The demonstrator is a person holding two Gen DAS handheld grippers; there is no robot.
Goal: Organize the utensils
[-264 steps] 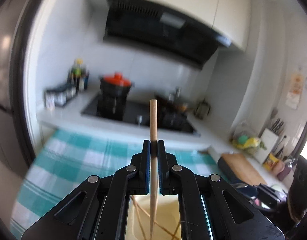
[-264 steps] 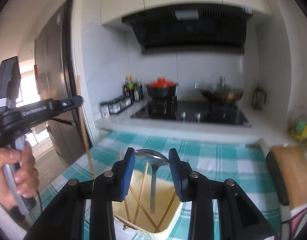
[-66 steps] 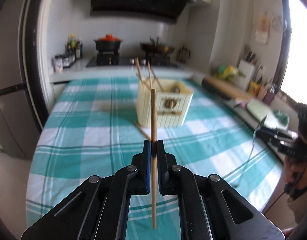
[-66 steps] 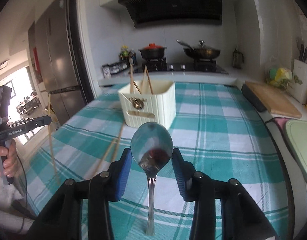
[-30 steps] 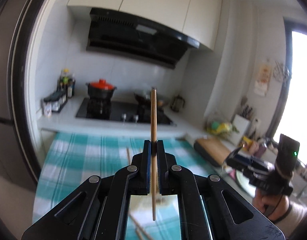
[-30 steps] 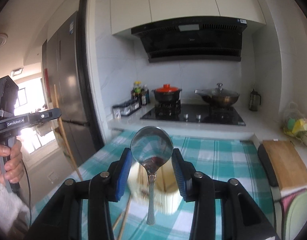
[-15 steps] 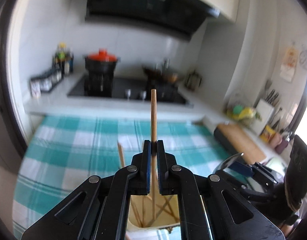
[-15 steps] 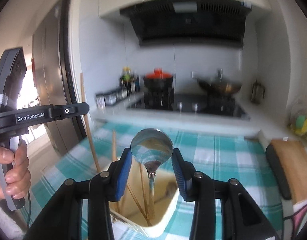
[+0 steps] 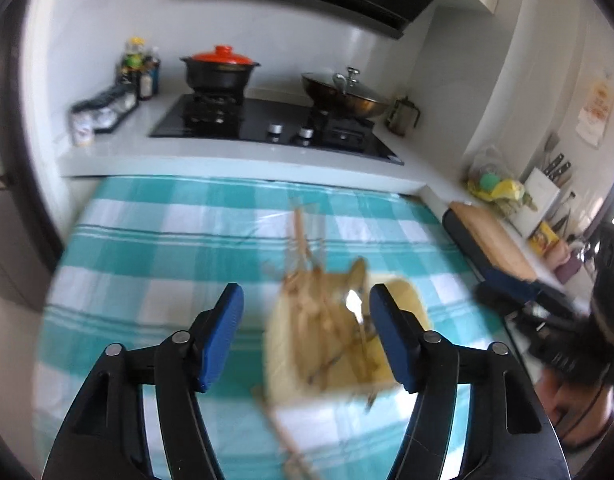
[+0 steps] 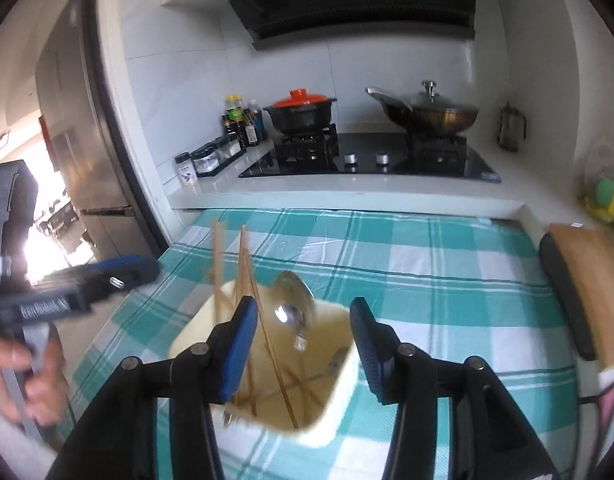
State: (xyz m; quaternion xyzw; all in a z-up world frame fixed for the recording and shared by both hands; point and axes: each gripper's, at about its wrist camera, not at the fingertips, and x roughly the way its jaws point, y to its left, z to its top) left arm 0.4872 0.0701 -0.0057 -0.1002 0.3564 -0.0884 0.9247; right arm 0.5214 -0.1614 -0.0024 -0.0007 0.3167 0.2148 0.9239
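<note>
A cream utensil holder [image 10: 335,416] stands on the teal checked tablecloth, holding several wooden chopsticks [image 10: 243,264] and a metal spoon [image 10: 293,314]. It shows blurred in the left wrist view [image 9: 411,300] with chopsticks [image 9: 303,248] and spoon [image 9: 353,302] inside. My left gripper [image 9: 305,338] is open and empty above the holder. My right gripper [image 10: 303,346] is open and empty just above the holder's mouth. The left gripper also shows at the left of the right wrist view [image 10: 83,286].
A loose chopstick [image 9: 283,436] lies on the cloth in front of the holder. Behind the table is a counter with a hob [image 10: 371,160], a red-lidded pot [image 10: 301,114], a wok [image 10: 431,114] and condiment bottles [image 10: 243,124]. A wooden cutting board [image 10: 587,272] sits right.
Both grippers have opened. The chopstick held by the left and the spoon held by the right have dropped into the holder. Both views have tilted down toward the table.
</note>
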